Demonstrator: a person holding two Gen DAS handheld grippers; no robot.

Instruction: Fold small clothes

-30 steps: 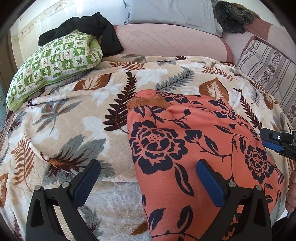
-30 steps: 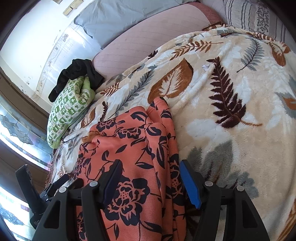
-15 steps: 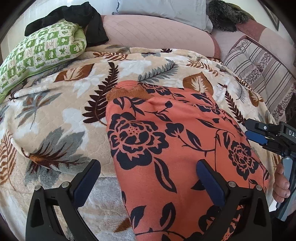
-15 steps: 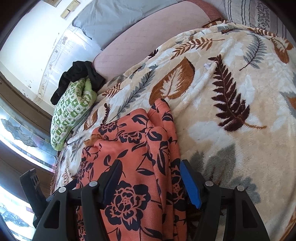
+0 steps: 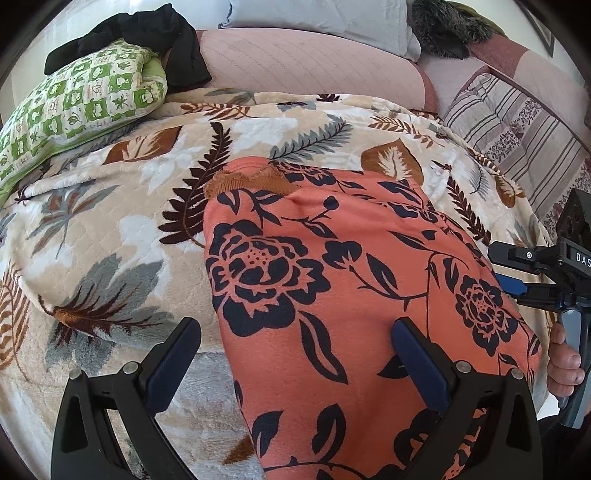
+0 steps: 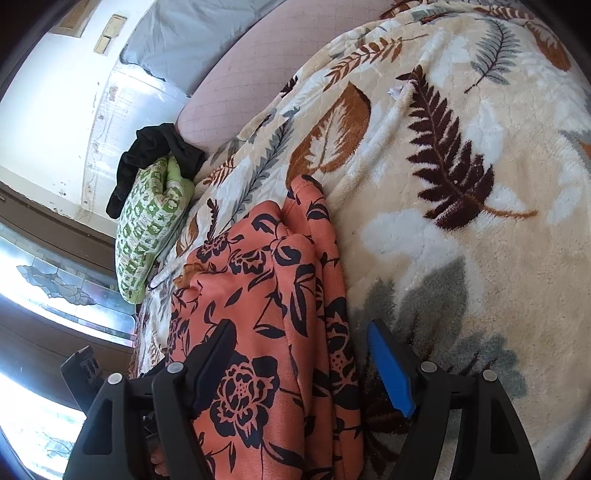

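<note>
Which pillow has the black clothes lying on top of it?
The green-and-white checked pillow at the far left of the bed. The black clothes drape over its top edge; the grey pillow has none on it.

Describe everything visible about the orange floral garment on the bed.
The orange floral garment is a soft, knit-looking cloth printed with dark navy roses, leaves and stems. A brownish ribbed band edges its far end. It lies spread on the leaf-patterned blanket, its near part draping toward the cameras; in the right wrist view its right side is bunched into lengthwise folds. Both grippers' fingers stand apart over it, the right gripper's jaws opening; neither visibly pinches it.
</note>
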